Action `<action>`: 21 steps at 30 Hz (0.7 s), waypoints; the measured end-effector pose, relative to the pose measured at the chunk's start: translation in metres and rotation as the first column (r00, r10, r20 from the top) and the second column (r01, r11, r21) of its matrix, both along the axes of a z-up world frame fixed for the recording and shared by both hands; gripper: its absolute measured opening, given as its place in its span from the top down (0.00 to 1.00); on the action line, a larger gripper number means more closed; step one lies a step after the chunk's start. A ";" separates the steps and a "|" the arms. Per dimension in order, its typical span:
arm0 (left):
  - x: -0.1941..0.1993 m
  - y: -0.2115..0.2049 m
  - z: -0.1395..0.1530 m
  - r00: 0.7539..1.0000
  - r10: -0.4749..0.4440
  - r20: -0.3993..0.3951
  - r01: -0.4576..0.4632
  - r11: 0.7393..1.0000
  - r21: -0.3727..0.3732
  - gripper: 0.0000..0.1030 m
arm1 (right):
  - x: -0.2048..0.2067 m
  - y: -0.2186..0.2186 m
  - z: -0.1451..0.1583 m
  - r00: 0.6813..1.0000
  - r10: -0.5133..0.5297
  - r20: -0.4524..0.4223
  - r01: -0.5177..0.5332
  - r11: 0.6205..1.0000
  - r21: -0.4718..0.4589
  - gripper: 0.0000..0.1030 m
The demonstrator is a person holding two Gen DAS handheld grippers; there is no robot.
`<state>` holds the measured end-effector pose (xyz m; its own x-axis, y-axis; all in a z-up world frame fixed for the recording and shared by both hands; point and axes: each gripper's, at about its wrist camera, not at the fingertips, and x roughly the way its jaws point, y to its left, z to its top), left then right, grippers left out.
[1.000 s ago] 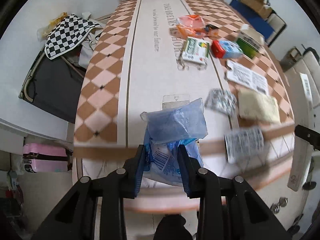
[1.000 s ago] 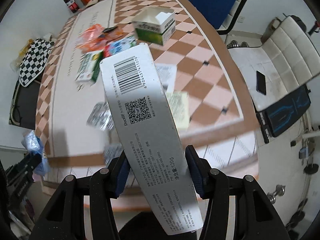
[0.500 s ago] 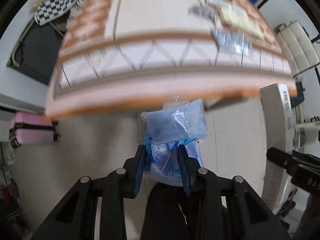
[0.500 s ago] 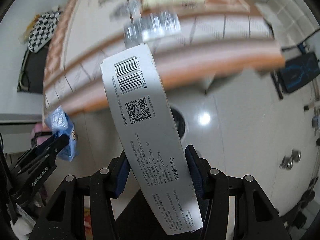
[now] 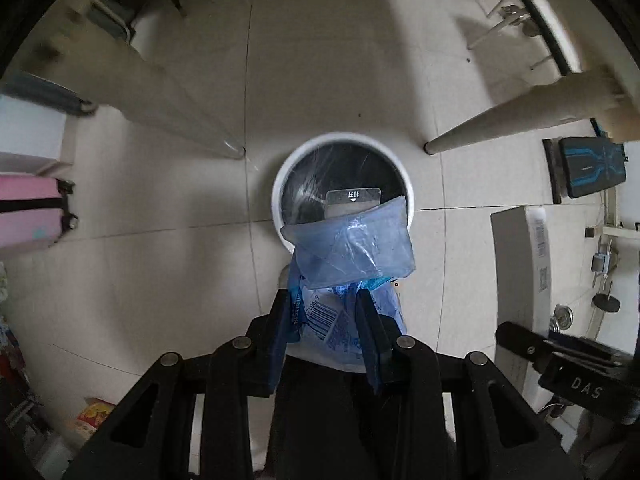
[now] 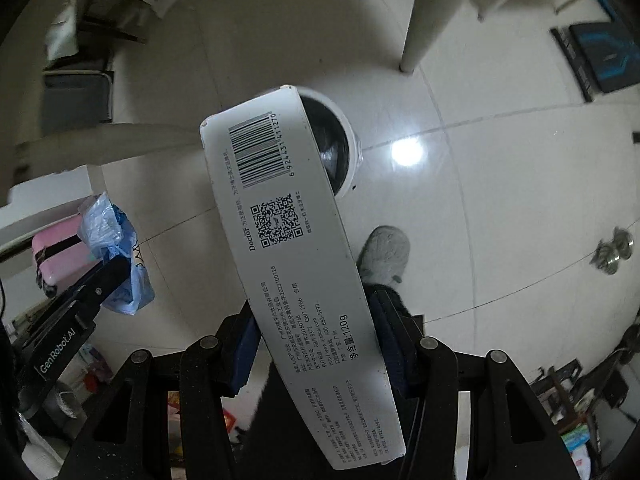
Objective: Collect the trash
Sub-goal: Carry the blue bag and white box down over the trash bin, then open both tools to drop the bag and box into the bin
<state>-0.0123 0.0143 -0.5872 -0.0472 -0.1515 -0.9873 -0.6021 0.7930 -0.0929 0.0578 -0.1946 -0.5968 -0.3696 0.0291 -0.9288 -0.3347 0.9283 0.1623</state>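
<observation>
Two pieces of trash hang over the bin, neither yet dropped. In the left wrist view the left hand-held gripper (image 5: 324, 320) is clamped on a crumpled blue plastic wrapper (image 5: 352, 252), its barcode label pinched between the blue pads; the wrapper's upper fold overlaps the near rim of the white trash bin (image 5: 280, 184), which sits at the centre of the frame on the tiled floor (image 5: 160, 260), lined with a dark bag. At the right edge of that view the long white carton (image 5: 520, 280) stands upright in the other tool.

In the right wrist view the right hand-held gripper (image 6: 316, 344) grips that carton (image 6: 288, 240) by its lower half, barcode and QR code facing the camera, the top end covering the left part of the bin (image 6: 348, 136) at upper centre. A grey slipper (image 6: 384, 252) shows just right of the carton, and a pink suitcase (image 6: 56, 256) lies at the left edge behind the wrapper.

Judged from these views, the carry to the bin is nearly done for these two items; release remains. The bin's liner looks mostly bare, though its bottom is partly hidden. Whether more trash waits on a surface cannot be told here.
</observation>
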 end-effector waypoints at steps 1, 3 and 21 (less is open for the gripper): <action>0.000 -0.001 -0.013 1.000 0.006 -0.003 -0.006 1.000 -0.012 0.72 | 0.002 0.001 -0.012 1.000 -0.004 -0.011 0.004 1.000 -0.002 0.46; 0.006 0.001 -0.041 1.000 0.017 -0.005 -0.017 0.999 -0.032 0.72 | 0.005 0.003 -0.049 0.999 -0.009 -0.035 0.009 1.000 -0.006 0.46; -0.010 0.037 -0.105 0.995 0.088 -0.040 -0.092 0.989 -0.117 0.17 | 0.024 0.048 -0.173 0.991 0.018 -0.134 -0.016 1.000 0.018 0.20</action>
